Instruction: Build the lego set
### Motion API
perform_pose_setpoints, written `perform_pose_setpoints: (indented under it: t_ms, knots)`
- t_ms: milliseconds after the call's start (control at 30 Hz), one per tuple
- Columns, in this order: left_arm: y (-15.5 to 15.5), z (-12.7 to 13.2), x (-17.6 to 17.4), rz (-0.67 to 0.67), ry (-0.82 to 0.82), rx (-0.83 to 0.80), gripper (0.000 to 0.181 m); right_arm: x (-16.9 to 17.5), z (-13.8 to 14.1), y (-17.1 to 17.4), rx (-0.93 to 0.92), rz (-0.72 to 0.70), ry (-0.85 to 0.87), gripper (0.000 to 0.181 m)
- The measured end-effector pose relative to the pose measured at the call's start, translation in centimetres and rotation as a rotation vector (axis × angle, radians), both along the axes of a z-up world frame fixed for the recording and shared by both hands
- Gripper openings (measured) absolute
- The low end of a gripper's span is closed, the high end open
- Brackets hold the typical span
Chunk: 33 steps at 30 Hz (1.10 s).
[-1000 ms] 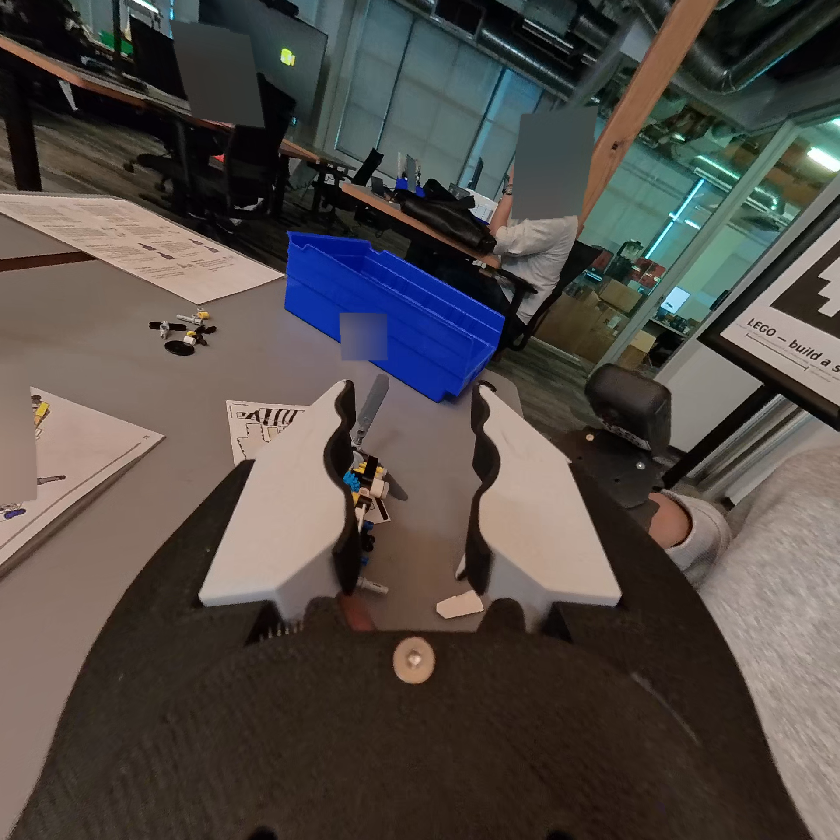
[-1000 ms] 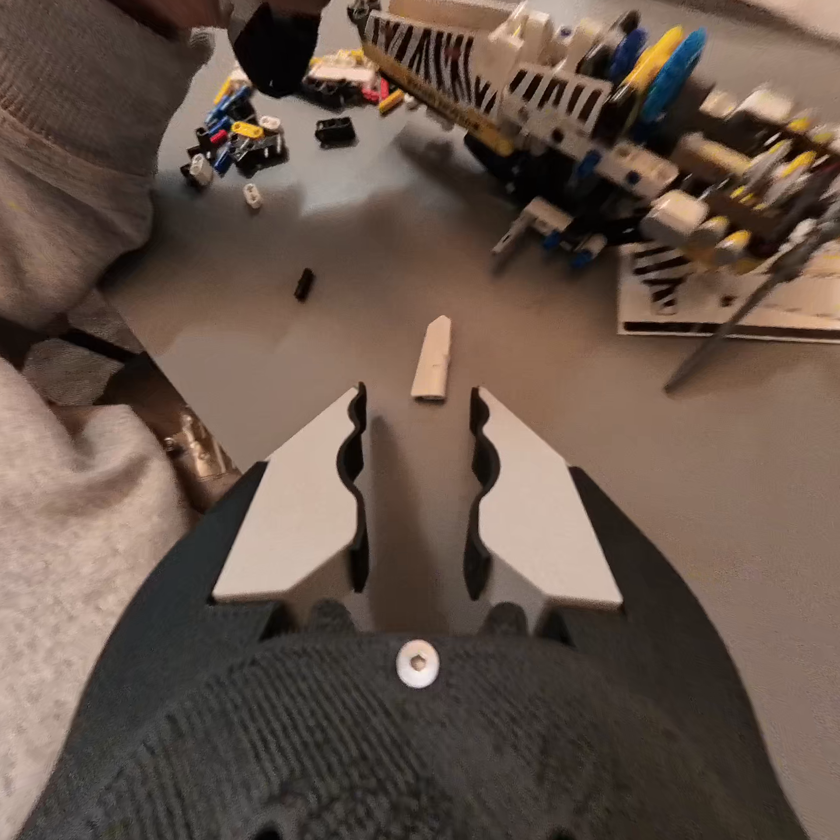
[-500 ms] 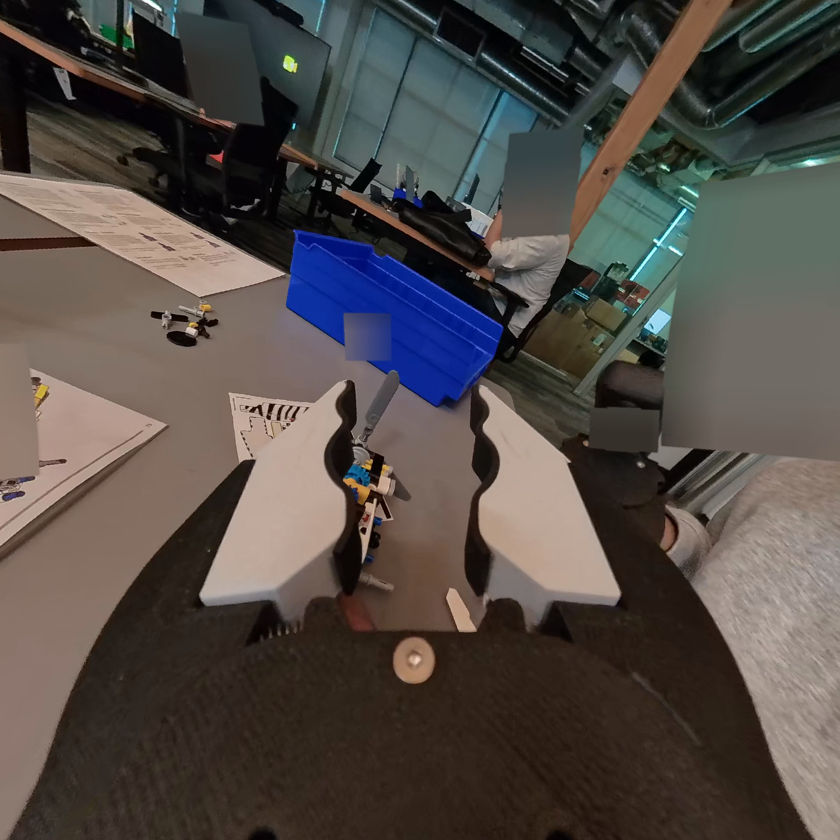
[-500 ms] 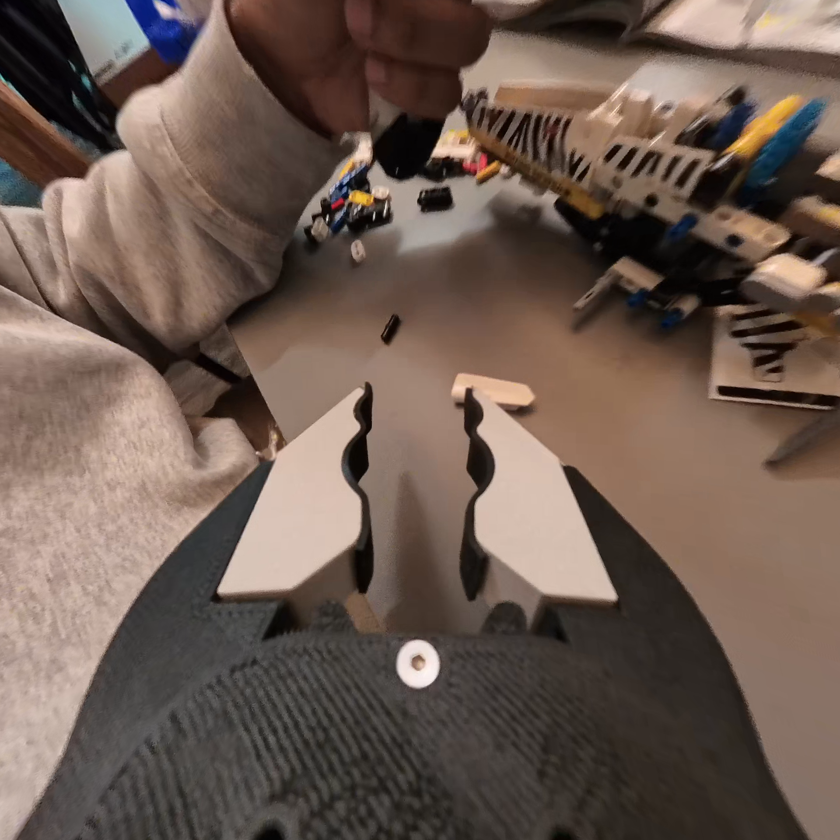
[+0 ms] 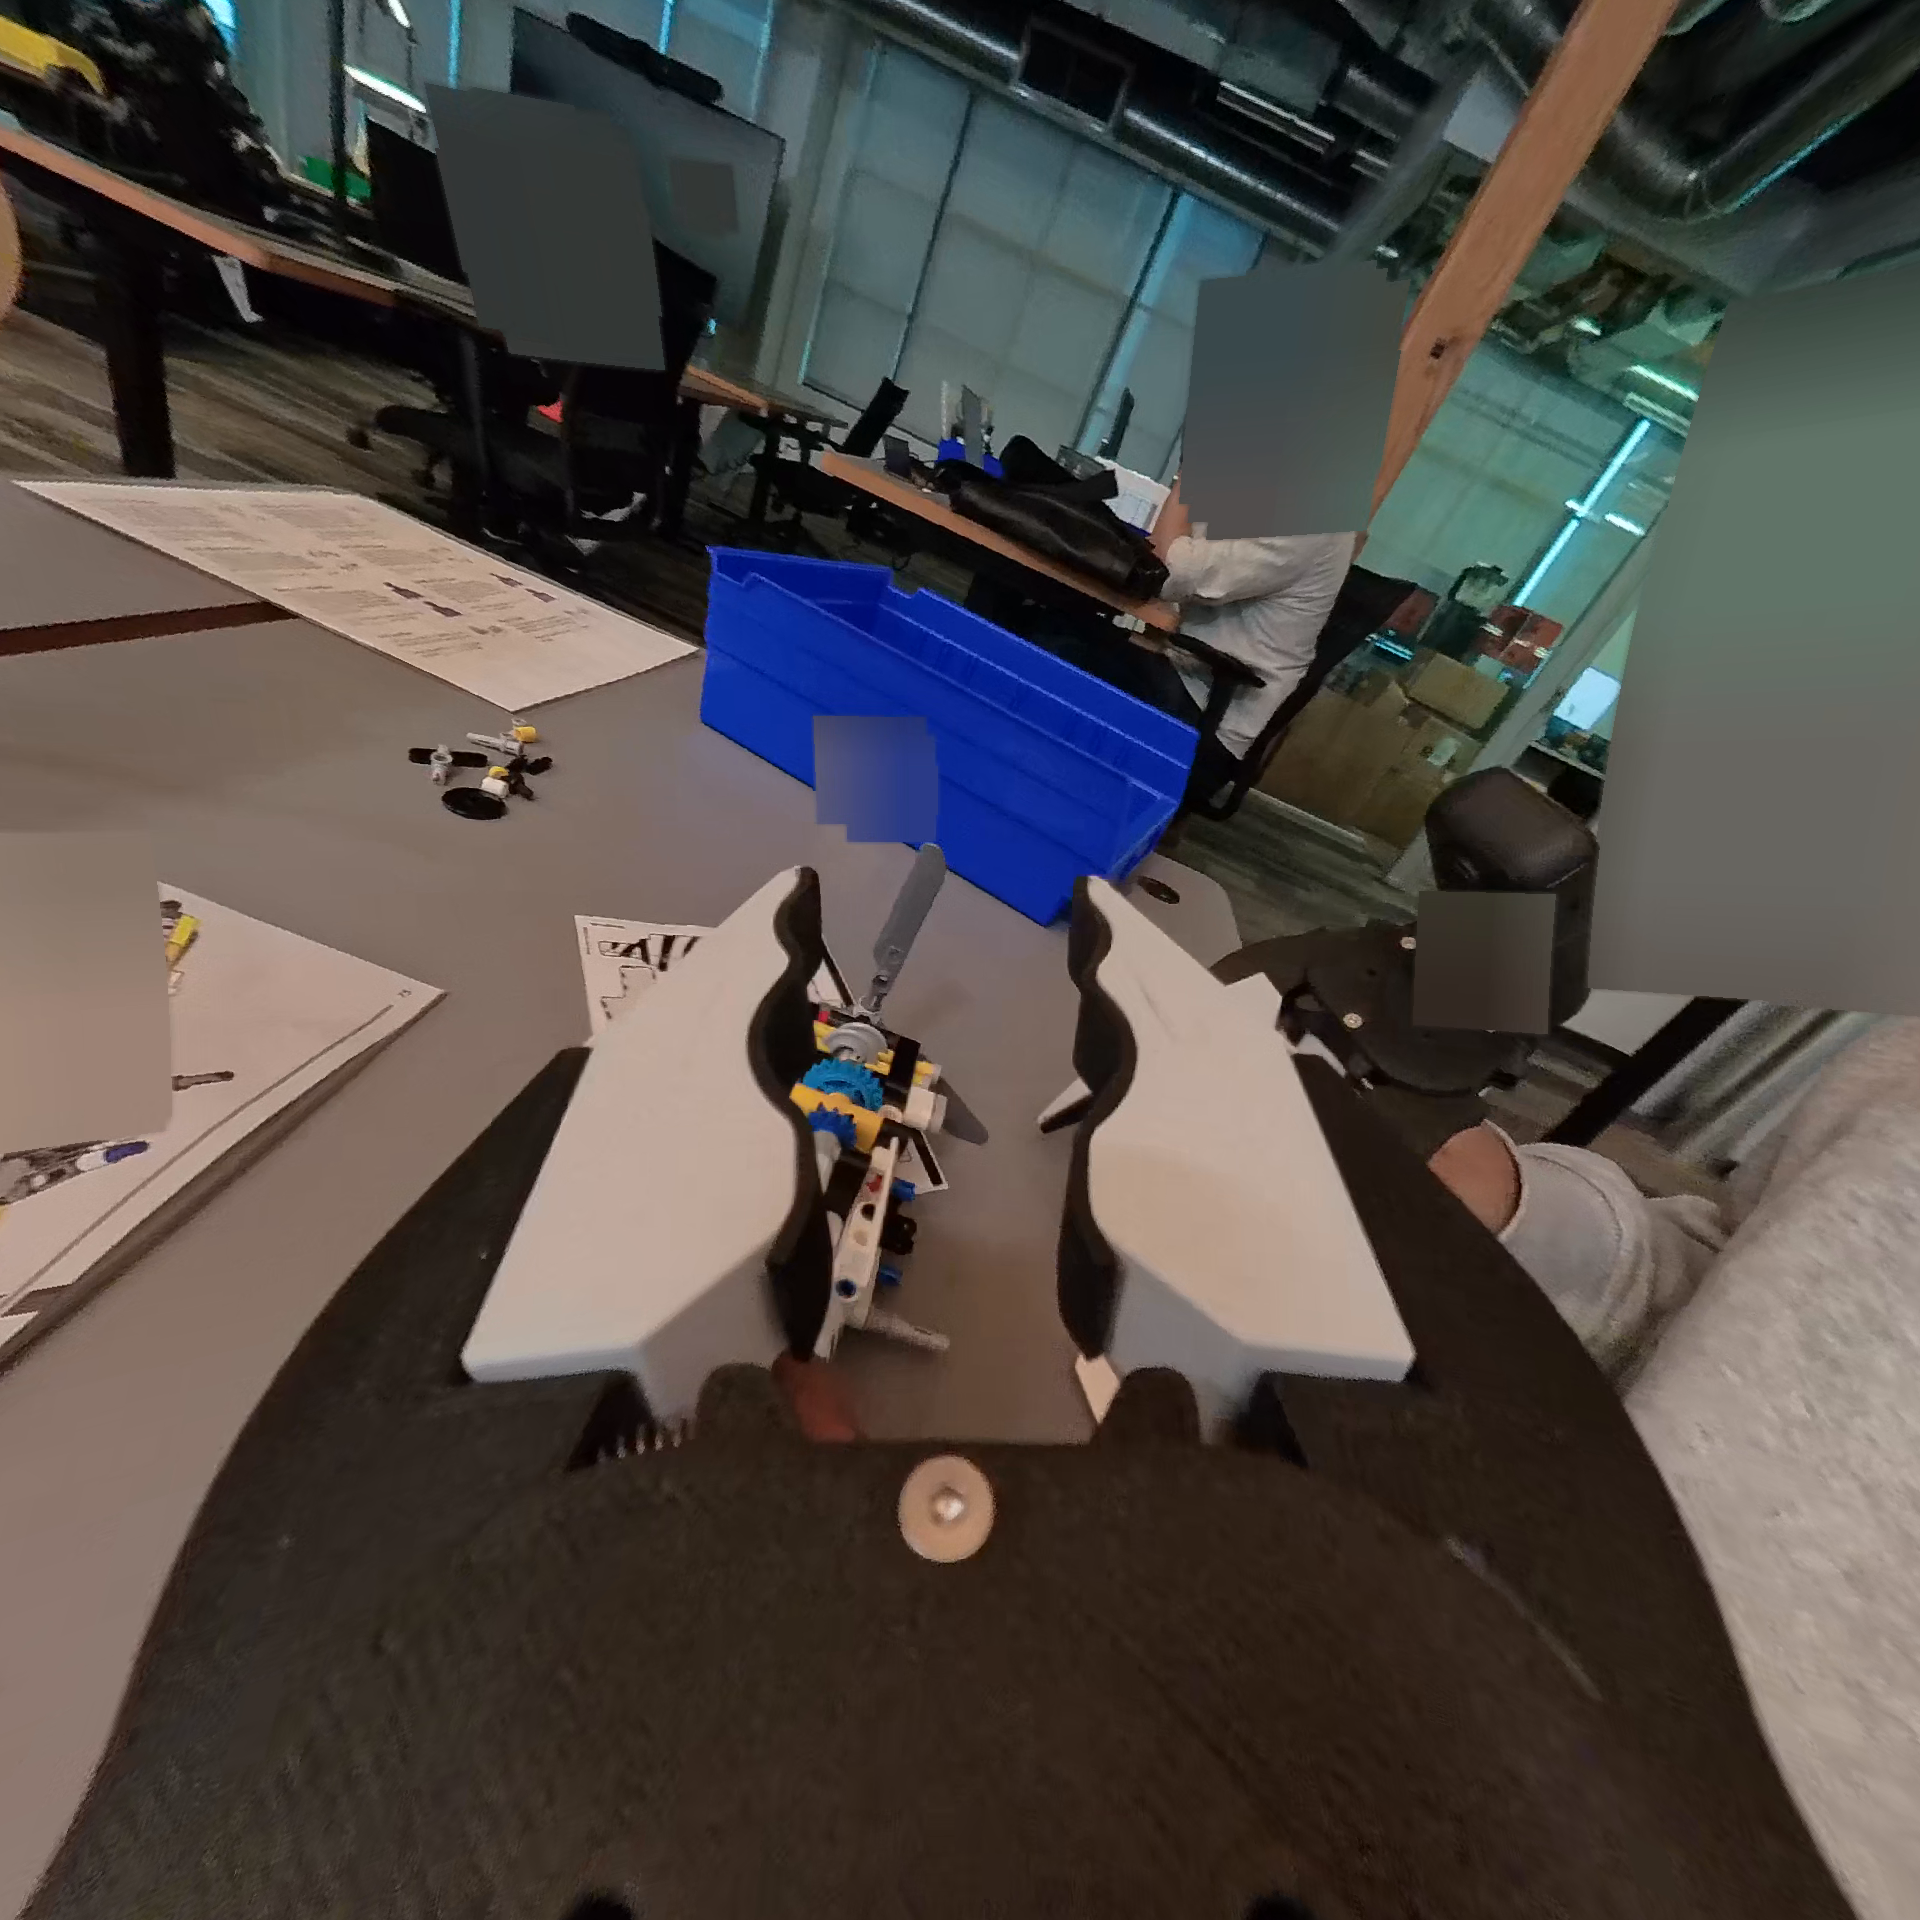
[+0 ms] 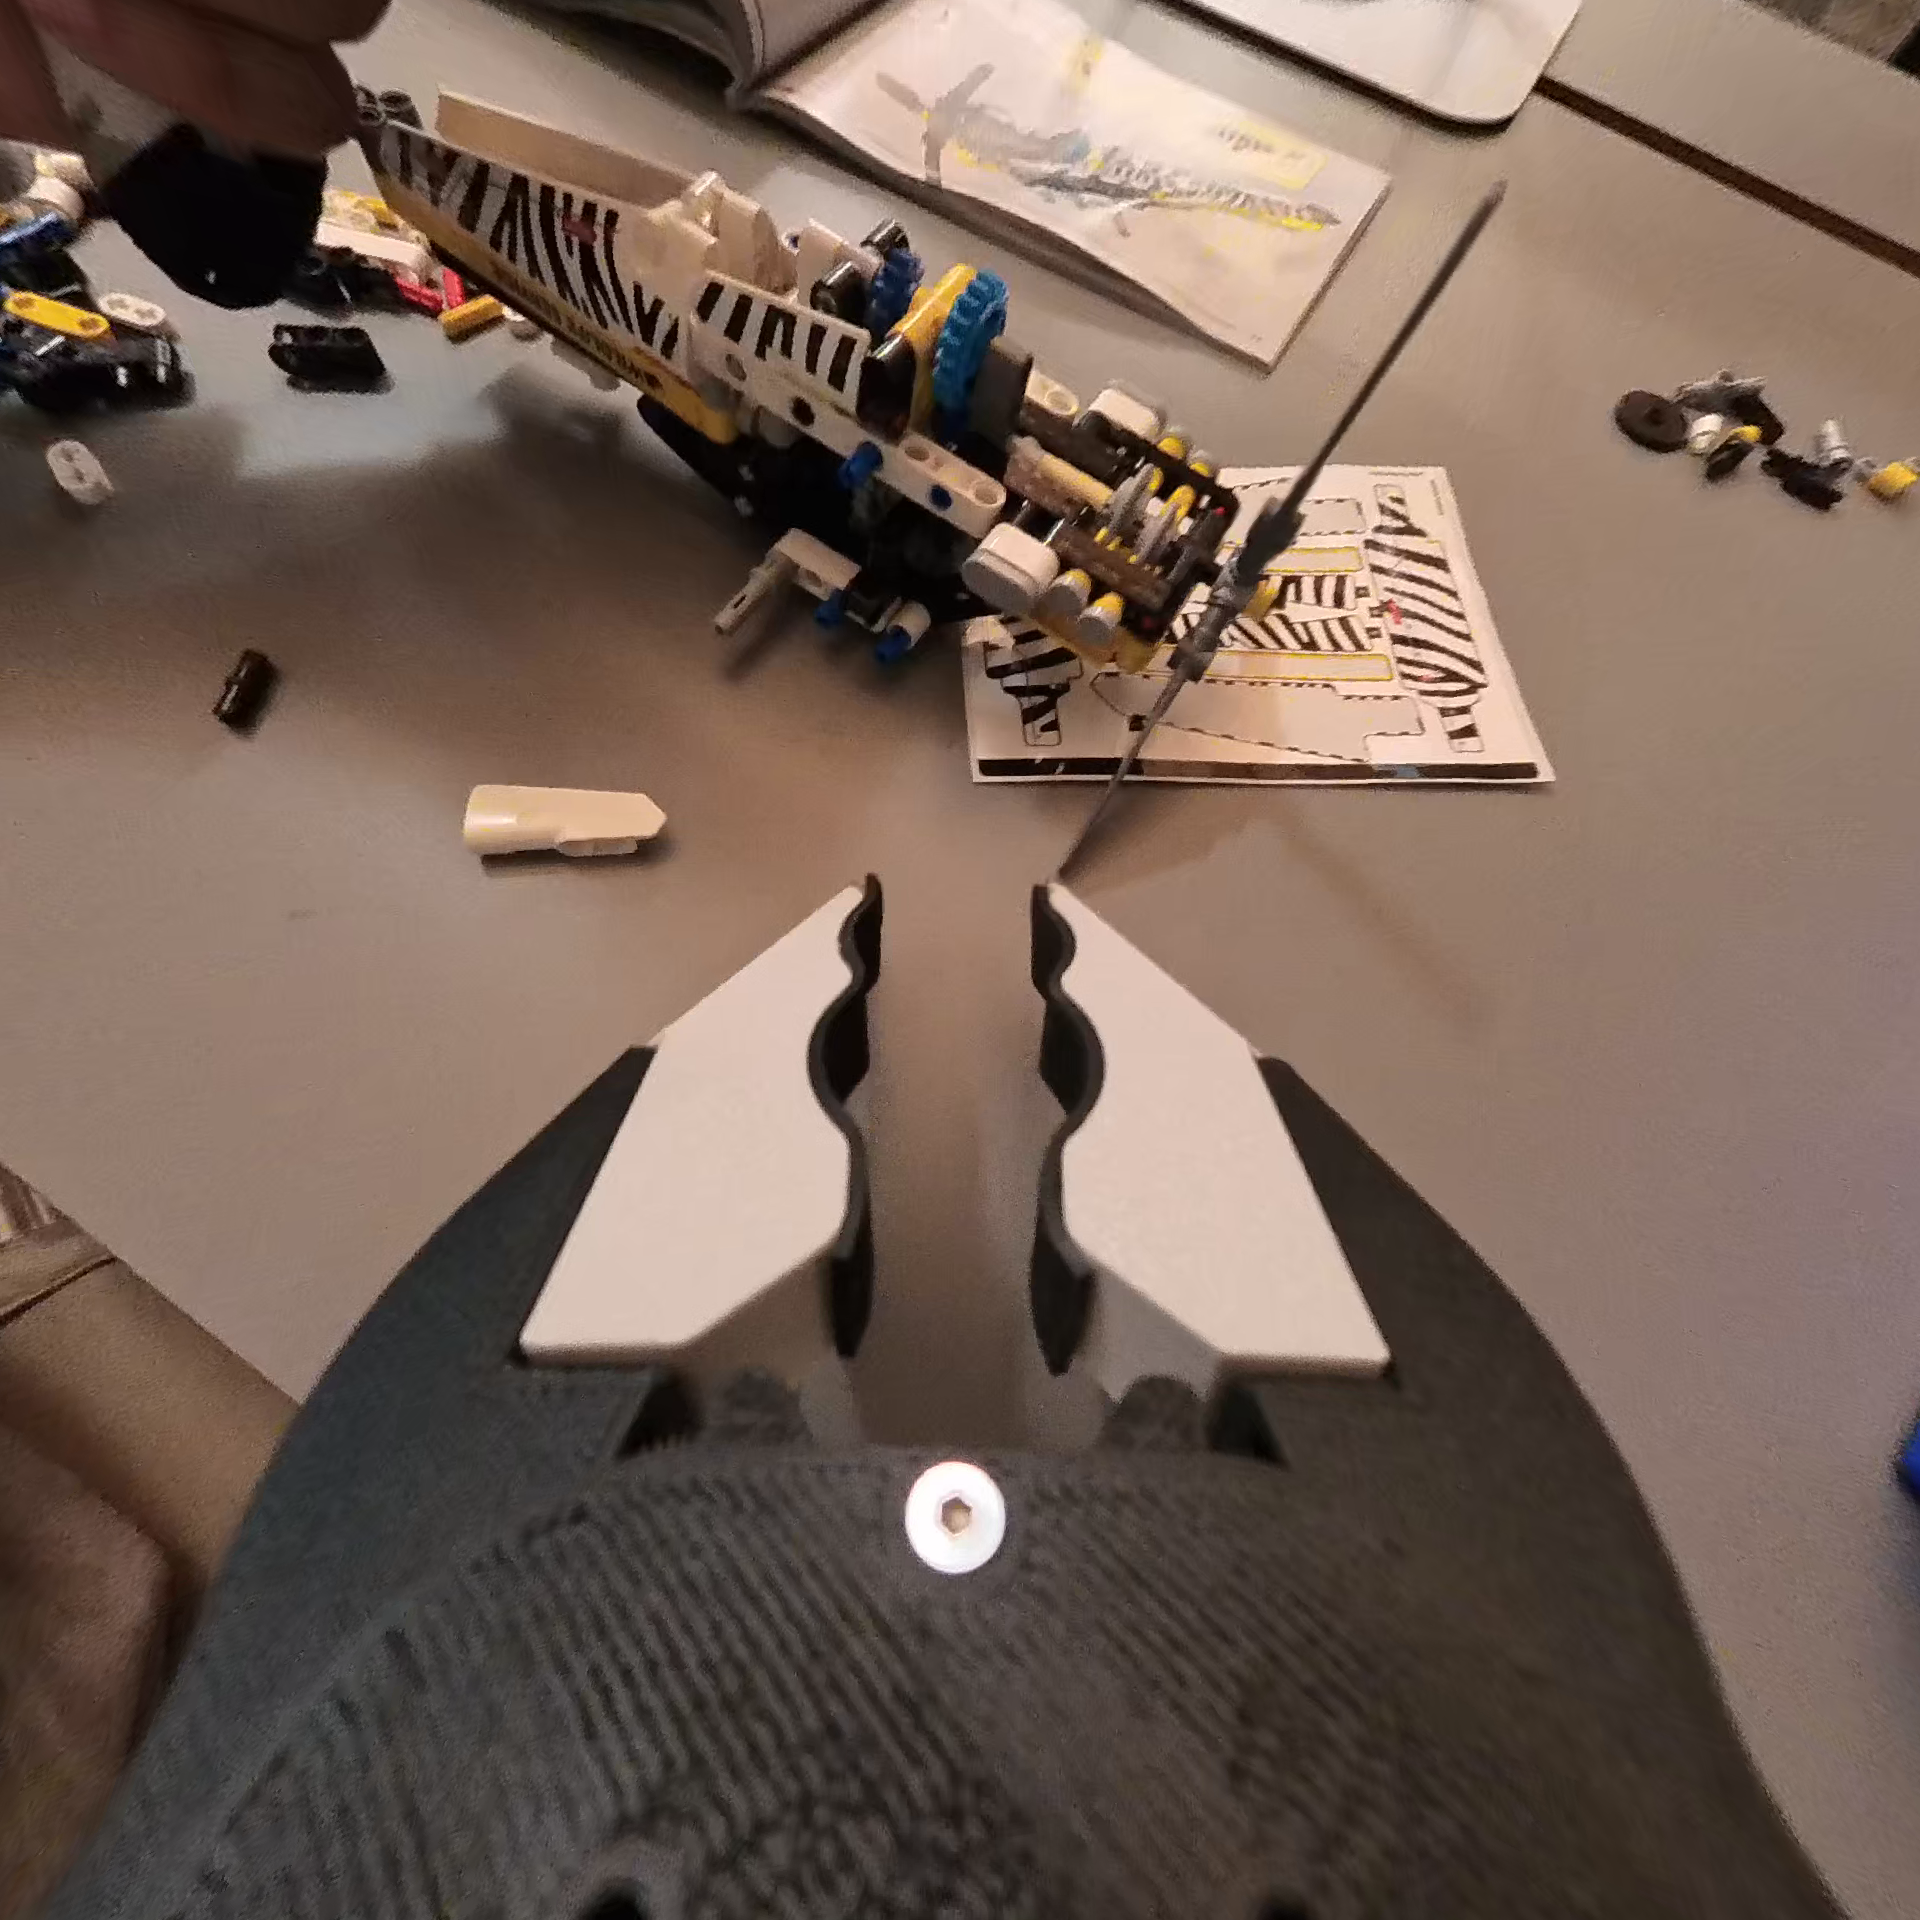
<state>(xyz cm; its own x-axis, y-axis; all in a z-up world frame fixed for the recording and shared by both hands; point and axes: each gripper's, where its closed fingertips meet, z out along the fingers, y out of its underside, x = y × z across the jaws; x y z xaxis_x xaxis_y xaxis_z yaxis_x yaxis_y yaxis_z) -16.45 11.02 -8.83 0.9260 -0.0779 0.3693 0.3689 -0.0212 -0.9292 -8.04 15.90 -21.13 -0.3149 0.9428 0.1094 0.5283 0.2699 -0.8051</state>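
Observation:
The partly built lego plane point(image 6: 790, 343), white with zebra stripes, yellow and blue gears, stands tilted on the grey table point(image 6: 1558, 1039) with its tail raised at the upper left. A hand with a dark object point(image 6: 208, 229) is at that tail. Its grey propeller blade point(image 6: 1351, 395) reaches down to my right gripper's right fingertip. My right gripper point(image 6: 956, 894) is open and empty above bare table. A loose white panel piece point(image 6: 561, 821) lies left of it. My left gripper point(image 5: 940, 904) is open, and the plane point(image 5: 873, 1101) lies between its fingers, against the left one.
A sticker sheet point(image 6: 1351, 665) lies under the plane's nose and an open instruction booklet point(image 6: 1091, 156) behind it. Loose parts lie at the far left point(image 6: 62, 332) and far right point(image 6: 1756, 436), a black pin point(image 6: 244, 686) near the panel. A blue bin point(image 5: 935, 707) stands beyond. The grippers' ends are close to 15 cm from one another.
My right gripper has swung right: the white panel went from straight ahead to its left, and the propeller tip now meets its right finger. The left gripper has barely moved.

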Motion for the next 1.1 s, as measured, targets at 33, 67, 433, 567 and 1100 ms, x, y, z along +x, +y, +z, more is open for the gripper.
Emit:
perform_pose_setpoints:
  t_ms: [33, 67, 433, 567, 1100]
  knots:
    - [-0.2, 0.2, -0.1, 0.016, 0.003, 0.011, 0.045, 0.0, 0.1, 0.0, -0.008, 0.000, 0.002, 0.027]
    - [-0.4, 0.7, -0.2, 0.032, 0.001, 0.031, 0.043, 0.0, 0.2, 0.0, -0.020, -0.001, 0.009, 0.028]
    - [-7.8, -0.1, 4.3, 0.520, 0.340, 0.055, 0.000, -1.1, 4.6, 0.5, 0.027, 0.004, 0.311, 0.000]
    - [-9.1, -2.1, 3.7, 0.554, 0.246, -0.053, 0.000, -2.4, 5.9, 0.1, 0.010, -0.072, 0.400, 0.000]
    - [-8.3, -2.6, 4.9, 0.578, 0.149, 0.034, 0.000, -2.6, 5.3, -2.6, -0.068, 0.107, 0.348, 0.000]
